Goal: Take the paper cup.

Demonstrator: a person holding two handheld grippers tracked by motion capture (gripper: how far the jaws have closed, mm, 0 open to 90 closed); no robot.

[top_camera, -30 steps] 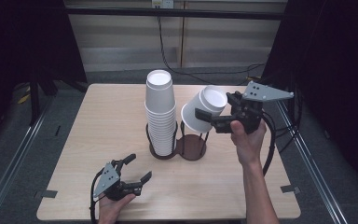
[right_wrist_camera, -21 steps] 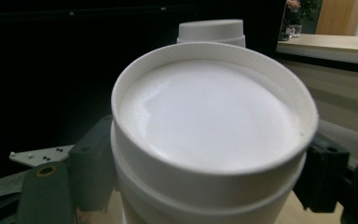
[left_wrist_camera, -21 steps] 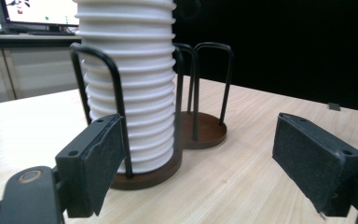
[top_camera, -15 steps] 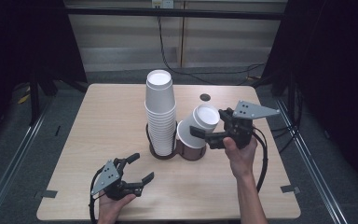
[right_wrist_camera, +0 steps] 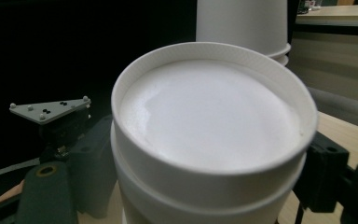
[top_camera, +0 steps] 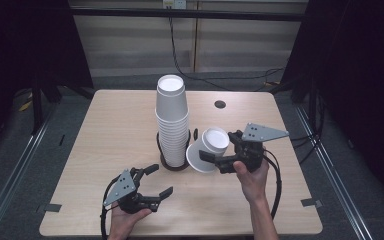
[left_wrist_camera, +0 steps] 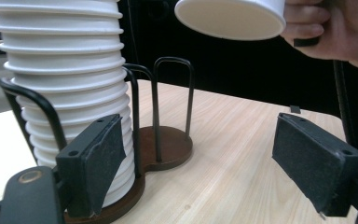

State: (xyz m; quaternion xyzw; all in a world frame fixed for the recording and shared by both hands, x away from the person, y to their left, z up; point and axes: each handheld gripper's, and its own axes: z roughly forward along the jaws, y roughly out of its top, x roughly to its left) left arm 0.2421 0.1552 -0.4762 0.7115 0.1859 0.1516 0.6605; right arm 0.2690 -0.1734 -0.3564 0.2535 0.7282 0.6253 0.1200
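A tall stack of upturned white paper cups (top_camera: 171, 120) (left_wrist_camera: 65, 84) stands in the left ring of a black wire holder with a brown base (top_camera: 172, 164) (left_wrist_camera: 168, 147). The holder's right ring is empty in the left gripper view. My right gripper (top_camera: 215, 157) (right_wrist_camera: 209, 179) is shut on a short nested stack of white cups (top_camera: 214, 140) (right_wrist_camera: 209, 121), tilted and held in the air just right of the tall stack. These held cups (left_wrist_camera: 228, 18) hang above the empty ring. My left gripper (top_camera: 160, 180) (left_wrist_camera: 205, 163) rests open near the table's front, pointing at the holder.
The wooden table (top_camera: 105, 130) has a small dark hole (top_camera: 220, 104) at the back right. Bare wood lies left of the holder and along the front. Black cables trail from both grippers. Dark floor and rails surround the table.
My right gripper has carried the nested cups down and toward the front, from above the holder to just beside the tall stack. The left gripper has barely shifted.
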